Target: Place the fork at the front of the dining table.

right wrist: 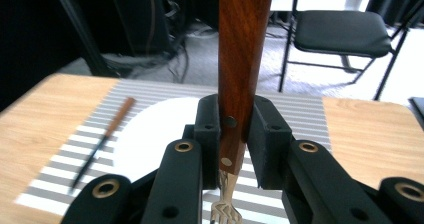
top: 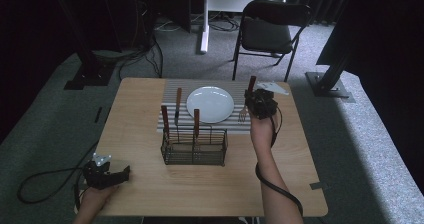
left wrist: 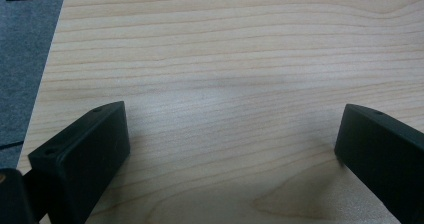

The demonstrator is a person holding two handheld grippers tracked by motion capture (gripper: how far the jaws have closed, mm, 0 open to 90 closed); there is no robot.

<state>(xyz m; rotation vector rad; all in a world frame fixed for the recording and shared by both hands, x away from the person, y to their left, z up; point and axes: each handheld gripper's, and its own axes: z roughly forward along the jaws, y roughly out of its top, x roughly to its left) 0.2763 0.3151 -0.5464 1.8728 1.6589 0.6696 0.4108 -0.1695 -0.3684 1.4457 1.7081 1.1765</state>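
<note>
grippers: black, blocky jaws, brass-ringed screw holes | cables: black | left gripper (top: 106, 173): grey top plate

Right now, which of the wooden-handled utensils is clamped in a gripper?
The wooden-handled fork, gripped by the right gripper right of the white plate. One utensil lies on the striped mat; two stand in the wire caddy.

Wooden table (top: 140, 194) — striped mat (top: 170, 90), wire caddy (top: 194, 147)

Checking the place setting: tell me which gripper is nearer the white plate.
Right. The right gripper hangs just beside the white plate, over the striped mat's right side, shut on a fork. The left gripper sits at the table's near left corner, far away.
</note>
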